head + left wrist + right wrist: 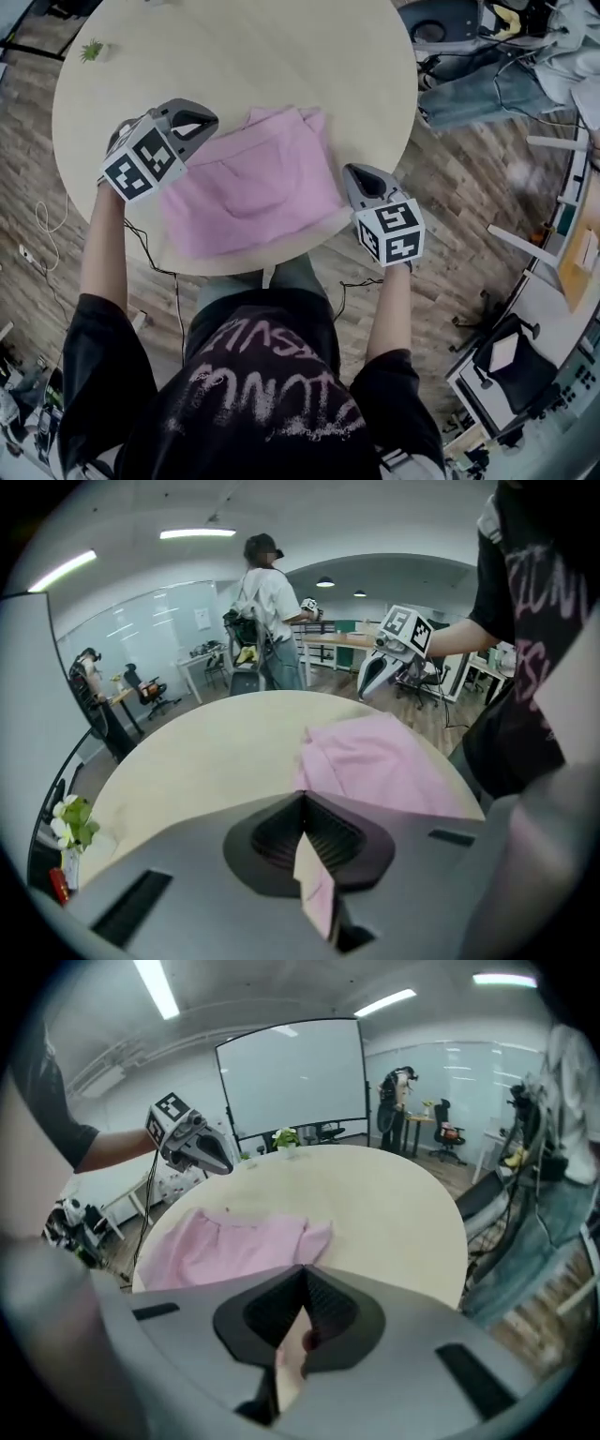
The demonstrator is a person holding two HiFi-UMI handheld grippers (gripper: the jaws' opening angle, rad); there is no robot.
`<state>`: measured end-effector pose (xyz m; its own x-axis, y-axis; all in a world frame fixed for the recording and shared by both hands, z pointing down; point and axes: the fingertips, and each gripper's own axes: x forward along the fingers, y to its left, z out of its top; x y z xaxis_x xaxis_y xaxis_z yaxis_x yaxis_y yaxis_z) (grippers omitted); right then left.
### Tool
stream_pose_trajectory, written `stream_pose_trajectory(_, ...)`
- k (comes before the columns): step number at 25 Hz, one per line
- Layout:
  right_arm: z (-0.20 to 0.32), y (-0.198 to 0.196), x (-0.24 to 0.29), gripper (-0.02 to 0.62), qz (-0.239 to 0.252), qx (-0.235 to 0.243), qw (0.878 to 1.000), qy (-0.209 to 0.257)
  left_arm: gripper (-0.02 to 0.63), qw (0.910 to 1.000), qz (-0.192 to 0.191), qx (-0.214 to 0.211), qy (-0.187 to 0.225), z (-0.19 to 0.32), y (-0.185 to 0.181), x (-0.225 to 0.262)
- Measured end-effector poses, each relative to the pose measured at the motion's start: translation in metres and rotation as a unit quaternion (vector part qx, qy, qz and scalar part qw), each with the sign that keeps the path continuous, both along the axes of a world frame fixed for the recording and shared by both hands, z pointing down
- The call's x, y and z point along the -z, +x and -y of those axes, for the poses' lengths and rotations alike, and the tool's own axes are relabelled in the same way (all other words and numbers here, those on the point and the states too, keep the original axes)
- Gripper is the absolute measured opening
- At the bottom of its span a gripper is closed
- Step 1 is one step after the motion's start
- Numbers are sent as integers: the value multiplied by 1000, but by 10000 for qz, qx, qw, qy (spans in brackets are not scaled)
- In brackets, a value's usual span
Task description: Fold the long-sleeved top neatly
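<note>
I see bright, even light from ceiling strips, upper left in the right gripper view. The table glares softly; the top shows faint shadows. Both gripper views bulge fisheye, corners black, foreground blurred.

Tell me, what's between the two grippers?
The pink top lies on the round table between the left gripper and the right gripper. Nothing else is there. The head view shows it best.

Pink top, roughly folded, lying flat
</note>
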<state>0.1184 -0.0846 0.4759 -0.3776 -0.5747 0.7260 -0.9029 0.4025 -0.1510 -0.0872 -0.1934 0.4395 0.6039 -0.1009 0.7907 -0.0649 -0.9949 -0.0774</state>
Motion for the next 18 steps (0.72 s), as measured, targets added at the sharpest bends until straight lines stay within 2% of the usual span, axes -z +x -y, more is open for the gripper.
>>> stream_pose_trajectory(3, -22, 6, -4, 6, 384, -510, 9979, -120, 12, 9985, 22, -544, 98, -10, 35, 0)
stream_pose_trajectory(7, -48, 12, -17, 6, 739, -835, 9933, -288, 12, 9911, 290, -1280, 208, -25, 75, -6)
stream_pose_trajectory(9, -60, 8, -23, 35, 1005, -941, 9895, -441, 12, 9836, 498, -1710, 278, -32, 92, -13)
stream_pose_trajectory(12, -72, 7, -29, 113, 1296, -1035, 9843, -607, 12, 9717, 719, -2211, 403, -40, 119, -22)
stream_pose_trajectory(14, -76, 10, -35, 162, 1357, -1096, 9823, -684, 46, 9638, 837, -2494, 436, -45, 135, -32)
stream_pose_trajectory(16, -77, 10, -39, 171, 1459, -1114, 9802, -740, 147, 9543, 1021, -2775, 439, -49, 144, -44)
stream_pose_trajectory(18, -77, 9, -41, 177, 1659, -1058, 9770, -827, 187, 9450, 1222, -3000, 453, -50, 151, -55)
